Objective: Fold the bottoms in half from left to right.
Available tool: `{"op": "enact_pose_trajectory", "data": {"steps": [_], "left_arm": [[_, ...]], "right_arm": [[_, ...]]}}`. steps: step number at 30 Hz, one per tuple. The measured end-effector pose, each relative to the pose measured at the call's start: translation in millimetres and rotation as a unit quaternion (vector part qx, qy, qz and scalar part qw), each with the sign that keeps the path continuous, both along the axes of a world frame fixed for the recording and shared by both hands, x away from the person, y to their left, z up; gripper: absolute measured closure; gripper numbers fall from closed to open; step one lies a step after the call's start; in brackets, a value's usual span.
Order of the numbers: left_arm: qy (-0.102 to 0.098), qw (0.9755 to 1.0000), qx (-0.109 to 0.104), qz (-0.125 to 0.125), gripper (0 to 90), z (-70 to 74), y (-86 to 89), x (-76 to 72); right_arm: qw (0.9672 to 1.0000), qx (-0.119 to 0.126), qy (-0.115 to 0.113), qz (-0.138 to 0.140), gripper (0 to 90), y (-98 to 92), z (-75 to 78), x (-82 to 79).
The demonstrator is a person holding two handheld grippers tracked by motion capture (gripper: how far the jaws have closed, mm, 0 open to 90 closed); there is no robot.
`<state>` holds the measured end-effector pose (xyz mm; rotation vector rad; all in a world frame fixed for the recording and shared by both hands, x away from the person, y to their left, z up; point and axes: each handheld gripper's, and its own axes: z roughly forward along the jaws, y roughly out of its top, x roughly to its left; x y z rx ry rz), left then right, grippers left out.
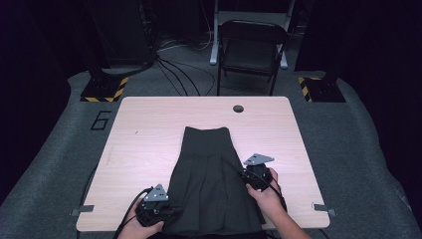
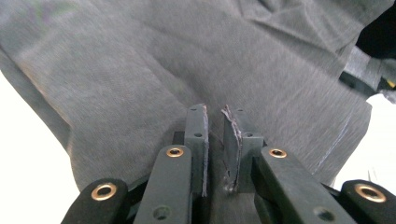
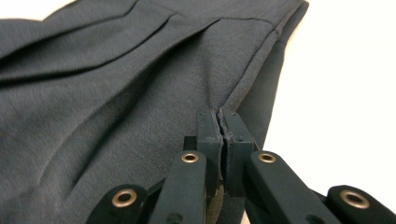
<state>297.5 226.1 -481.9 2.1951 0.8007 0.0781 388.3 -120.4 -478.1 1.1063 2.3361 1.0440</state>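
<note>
Fingers of right gripper pinch skirt edge | left gripper narrow, fabric between | skirt runs 6–12, waistband at 12

Item: a dark grey pleated skirt is laid on the light wooden table.
Shape: it is narrow at the waistband and flares towards the hem.
Pose: it is spread flat, with the waistband turned to the far side and the hem at the near edge of the table.
Surface: long pleats and soft folds are seen running along its length; a stitched seam is seen along one side edge.
Place: the middle of the table's near half is taken up.
</note>
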Motion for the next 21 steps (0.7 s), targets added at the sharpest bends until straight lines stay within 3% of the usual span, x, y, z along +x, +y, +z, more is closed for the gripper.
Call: {"op": "enact_pose_trajectory", "data": {"steps": [3, 7, 10, 16, 21], "left_arm": [[0.013, 0.9999, 0.002, -0.002, 79.5, -5.3, -0.9, 1.7], [0.026, 0.9994, 0.015, -0.015, 78.6, -11.4, -7.0, 1.3], [0.027, 0.9993, 0.016, -0.019, 77.6, -13.5, -9.7, 1.6], [0.039, 0.9989, 0.014, -0.022, 75.2, -18.1, -12.3, 2.2], [0.023, 0.9996, 0.0, -0.015, 65.5, -11.0, -10.7, 3.1]], "right_arm": [[1.0, 0.004, 0.005, -0.005, 86.9, -3.0, -1.8, 1.5], [0.9989, -0.01, 0.042, -0.016, 86.3, -3.8, -17.9, 10.2], [0.9982, -0.017, 0.055, -0.017, 85.6, -7.2, -27.3, 15.4], [0.9983, -0.01, 0.053, -0.019, 82.3, -10.9, -29.8, 15.8], [0.9982, -0.004, 0.049, -0.036, 71.0, -13.8, -30.6, 13.9]]}}
